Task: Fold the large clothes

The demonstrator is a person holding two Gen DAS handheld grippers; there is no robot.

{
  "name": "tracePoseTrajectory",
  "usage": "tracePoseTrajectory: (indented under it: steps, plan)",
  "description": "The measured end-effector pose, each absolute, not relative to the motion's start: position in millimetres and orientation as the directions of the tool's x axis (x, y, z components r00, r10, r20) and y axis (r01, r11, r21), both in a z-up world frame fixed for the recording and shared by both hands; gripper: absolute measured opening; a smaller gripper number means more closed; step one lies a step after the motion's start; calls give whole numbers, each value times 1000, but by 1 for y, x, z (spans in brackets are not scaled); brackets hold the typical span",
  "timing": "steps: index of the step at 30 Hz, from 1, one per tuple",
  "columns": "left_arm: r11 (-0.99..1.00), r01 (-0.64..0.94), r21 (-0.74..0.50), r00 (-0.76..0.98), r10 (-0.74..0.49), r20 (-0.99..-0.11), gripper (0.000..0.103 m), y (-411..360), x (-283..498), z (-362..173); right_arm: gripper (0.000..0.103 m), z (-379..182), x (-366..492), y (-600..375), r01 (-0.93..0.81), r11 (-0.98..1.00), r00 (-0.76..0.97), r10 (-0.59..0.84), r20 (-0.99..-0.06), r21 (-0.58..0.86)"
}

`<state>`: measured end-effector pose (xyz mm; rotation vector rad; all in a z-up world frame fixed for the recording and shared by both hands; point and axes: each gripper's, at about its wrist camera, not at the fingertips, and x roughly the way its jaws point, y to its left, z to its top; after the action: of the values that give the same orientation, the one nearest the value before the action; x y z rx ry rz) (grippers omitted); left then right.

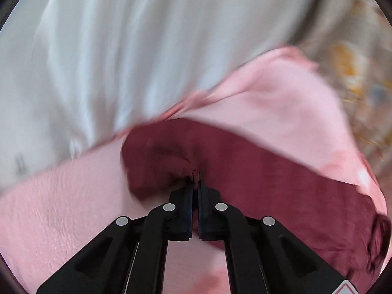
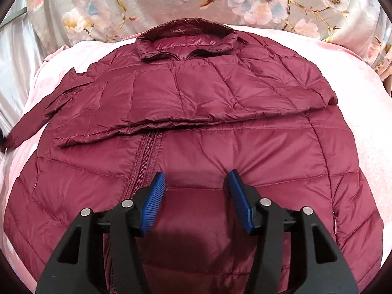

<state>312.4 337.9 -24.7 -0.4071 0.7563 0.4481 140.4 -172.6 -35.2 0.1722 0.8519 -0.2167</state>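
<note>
No legible text, brand, number or label appears in either view. A small red-edged sticker [image 1: 344, 289] sits on the claw body at the lower edge of the left wrist view, cropped and unreadable.

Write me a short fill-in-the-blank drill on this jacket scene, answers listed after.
1. The left claw is ____ on a pinch of the jacket's fabric.
2. The right claw hangs ____ over the jacket, gripping nothing.
3. The jacket lies on a ____ blanket.
4. One sleeve is folded ____ the jacket's chest.

Answers: shut; open; pink; across
</note>
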Motion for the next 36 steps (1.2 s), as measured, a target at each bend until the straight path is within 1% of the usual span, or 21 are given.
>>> tracePoseTrajectory:
  steps: [2, 4, 5, 8, 9, 11, 13, 14, 16, 17, 18, 21, 23, 25, 27, 31, 33, 36]
  plan:
    - [888, -426, -170, 712, 213, -669, 0, 296, 315, 10, 52, -34, 139, -174, 263, 962, 643, -116, -757, 77]
    - [944, -281, -174, 780, 120, -614, 0, 238, 312, 48, 52, -30, 136, -177, 277, 957, 650, -119, -751, 88]
    - [967, -185, -173, 811, 51, -583, 0, 199, 308, 68, 52, -25, 132, -180, 287, 952, 659, -118, -742, 103]
    - [988, 25, -152, 840, -103, -532, 0, 113, 296, 98, 52, -12, 123, -187, 304, 944, 684, -123, -719, 127]
    - [982, 119, -148, 832, -180, -524, 0, 71, 288, 104, 52, -6, 118, -191, 312, 941, 689, -132, -713, 127]
    - [954, 247, -170, 794, -299, -530, 1, 15, 274, 106, 53, 2, 109, -203, 336, 934, 692, -157, -705, 122]
    - [911, 358, -204, 718, -409, -564, 4, -50, 263, 90, 54, 5, 100, -215, 362, 925, 689, -180, -702, 118]
    - [901, 379, -212, 694, -428, -580, 9, -70, 261, 81, 55, 5, 96, -220, 375, 920, 687, -192, -701, 115]
    - [873, 425, -240, 610, -472, -636, 36, -115, 250, 48, 57, 3, 84, -237, 416, 903, 672, -223, -706, 111]
    - [867, 434, -246, 575, -477, -665, 59, -130, 246, 33, 57, 1, 80, -243, 429, 896, 665, -229, -711, 113]
    - [867, 433, -247, 550, -471, -690, 60, -144, 239, 15, 57, -1, 75, -251, 446, 887, 655, -232, -719, 120]
    - [865, 427, -264, 526, -475, -706, 60, -145, 225, -6, 57, 0, 67, -264, 457, 882, 652, -241, -719, 118]
    - [868, 400, -294, 525, -480, -703, 60, -129, 228, -7, 59, 5, 68, -269, 449, 886, 660, -240, -712, 117]
    - [886, 333, -322, 553, -460, -694, 61, -96, 228, -3, 63, 13, 79, -274, 431, 893, 676, -227, -701, 127]
    - [914, 241, -325, 584, -404, -704, 61, -60, 243, -6, 66, 20, 93, -279, 416, 898, 691, -208, -692, 145]
    - [936, 32, -349, 595, -298, -746, 61, 14, 286, -18, 66, 27, 132, -295, 395, 895, 706, -153, -691, 206]
    - [933, -68, -353, 596, -246, -765, 61, 47, 306, -27, 66, 27, 153, -305, 408, 889, 703, -159, -694, 209]
    - [917, -150, -370, 579, -222, -784, 61, 80, 329, -41, 66, 19, 182, -317, 431, 870, 687, -143, -713, 240]
